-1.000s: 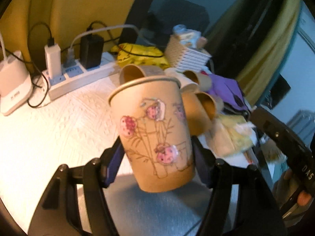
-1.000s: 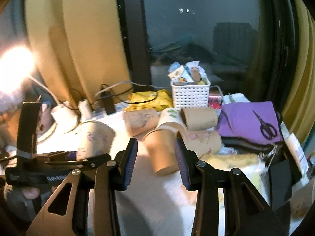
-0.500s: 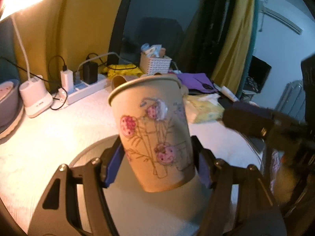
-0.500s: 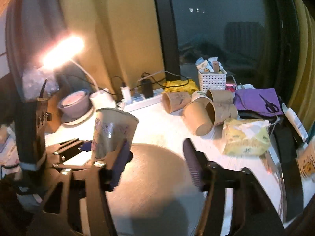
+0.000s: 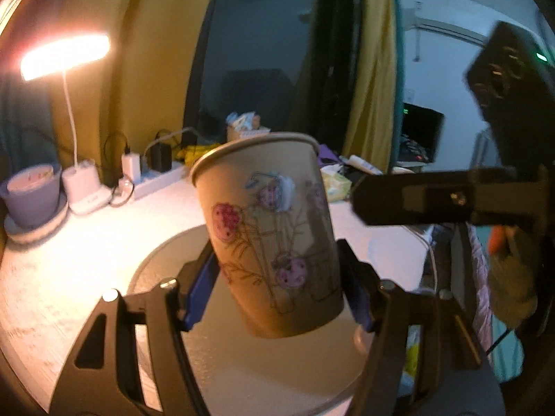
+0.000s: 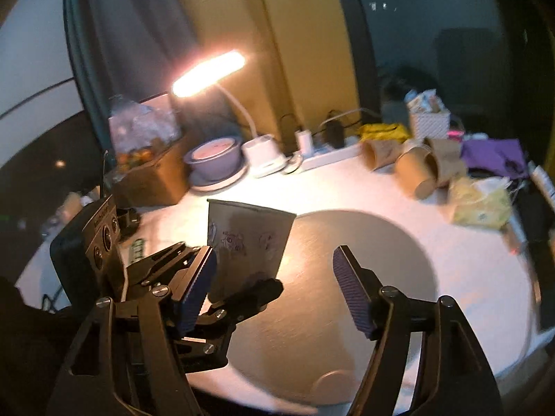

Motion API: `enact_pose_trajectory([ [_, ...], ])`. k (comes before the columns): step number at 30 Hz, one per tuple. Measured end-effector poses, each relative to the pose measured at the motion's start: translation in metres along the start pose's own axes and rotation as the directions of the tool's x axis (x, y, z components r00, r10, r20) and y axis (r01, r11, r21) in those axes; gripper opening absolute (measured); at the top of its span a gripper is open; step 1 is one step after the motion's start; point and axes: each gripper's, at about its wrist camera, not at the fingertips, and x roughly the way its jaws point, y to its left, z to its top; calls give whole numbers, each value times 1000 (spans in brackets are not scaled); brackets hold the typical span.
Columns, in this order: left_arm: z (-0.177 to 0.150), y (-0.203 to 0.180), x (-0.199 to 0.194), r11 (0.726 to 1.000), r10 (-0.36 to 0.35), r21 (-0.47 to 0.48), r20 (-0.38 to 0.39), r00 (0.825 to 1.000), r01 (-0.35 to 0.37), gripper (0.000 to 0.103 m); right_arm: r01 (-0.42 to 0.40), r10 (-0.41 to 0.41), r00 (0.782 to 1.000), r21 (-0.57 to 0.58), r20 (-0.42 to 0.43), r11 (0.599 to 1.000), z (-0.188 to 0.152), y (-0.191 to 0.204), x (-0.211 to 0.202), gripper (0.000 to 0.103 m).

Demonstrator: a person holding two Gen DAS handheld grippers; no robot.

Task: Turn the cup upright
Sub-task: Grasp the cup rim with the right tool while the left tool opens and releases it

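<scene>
The left gripper (image 5: 277, 287) clamps the paper cup (image 5: 267, 228) near its base, above the grey round mat (image 6: 364, 270); the cup's long axis is close to vertical, leaning slightly left, mouth up. To its right, the right gripper (image 6: 274, 291) hangs wide, holding nothing

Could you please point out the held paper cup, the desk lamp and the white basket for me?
paper cup (image 5: 270, 228), left wrist view, on its printed side wall.
desk lamp (image 6: 208, 74), right wrist view, on its lit head.
white basket (image 6: 429, 125), right wrist view, on its front wall.
</scene>
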Motion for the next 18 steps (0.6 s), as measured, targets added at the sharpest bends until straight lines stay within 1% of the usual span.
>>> enact_pose_trajectory([
  [2, -1, -1, -3, 998, -13, 57, 9, 1000, 12, 66, -28, 29, 1000, 30, -10, 999, -3, 3, 3, 73],
  [5, -2, -1, -1, 993, -53, 107, 14, 999, 51, 66, -45, 48, 999, 102, -19, 994, -4, -1, 10, 73],
  [7, -3, -2, 1, 988, -91, 124, 1, 996, 90, 66, -67, 70, 997, 152, -15, 986, -3, -6, 14, 73],
  [10, -1, -3, 4, 981, -146, 127, -10, 989, 146, 67, -76, 77, 997, 213, 4, 974, 0, -11, 15, 73],
  [13, 1, -11, 4, 972, -182, 145, -18, 983, 183, 66, -85, 82, 996, 258, 19, 963, 1, -16, 13, 73],
  [18, 4, -31, 10, 959, -210, 186, -36, 977, 213, 67, -112, 104, 994, 314, 42, 943, -2, -29, 8, 73],
])
